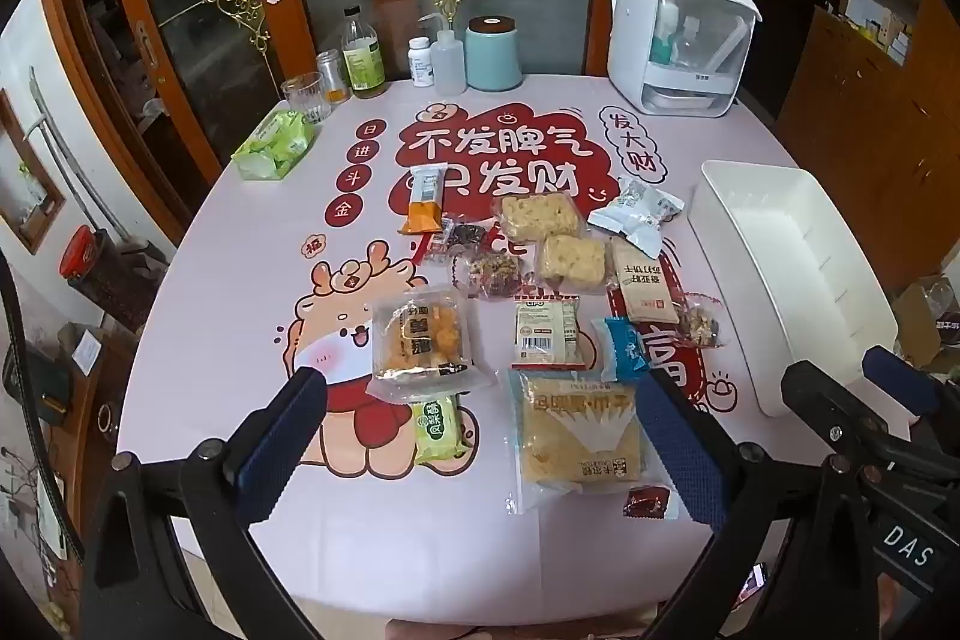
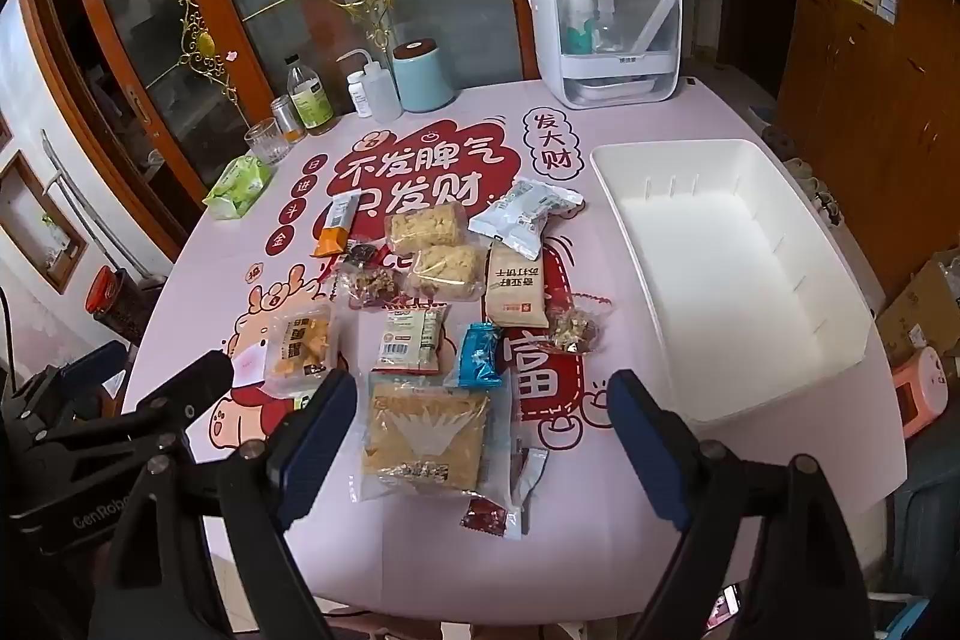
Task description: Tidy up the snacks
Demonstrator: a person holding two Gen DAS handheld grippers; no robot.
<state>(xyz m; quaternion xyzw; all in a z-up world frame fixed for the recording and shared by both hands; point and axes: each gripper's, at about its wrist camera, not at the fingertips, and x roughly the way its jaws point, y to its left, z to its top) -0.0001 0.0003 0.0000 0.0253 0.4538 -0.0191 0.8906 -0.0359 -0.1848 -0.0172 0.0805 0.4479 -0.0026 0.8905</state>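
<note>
Both tongs spread wide, nothing between pads: left tongs (image 1: 480, 436) low centre of left view, above big noodle pack (image 1: 579, 439); right tongs (image 2: 480, 436) low centre of right view, also near same pack.

Snacks scattered mid bench (image 1: 252, 232), none yet in white bin (image 2: 732, 280), which stands empty at right side of frame, apart from the pile. Task prob. at very start.

Advice for first pick:
- Take nearest item, e.g. blue wrapper (image 2: 480, 355) or noodle pack, w/ right tongs, since closer to bin.
- Flat packs lie tight on cloth: come down steep, pinch on edge or crimped seam, not on flat middle.
- Squeeze softly; rice cakes (image 2: 426, 223) upper centre prob. crumble.
- Lift clear before moving over bin wall.
- Keep left tongs away, avoid crossing.
- Bottles at upper left and white appliance (image 2: 600, 34) at top: no need to touch.
</note>
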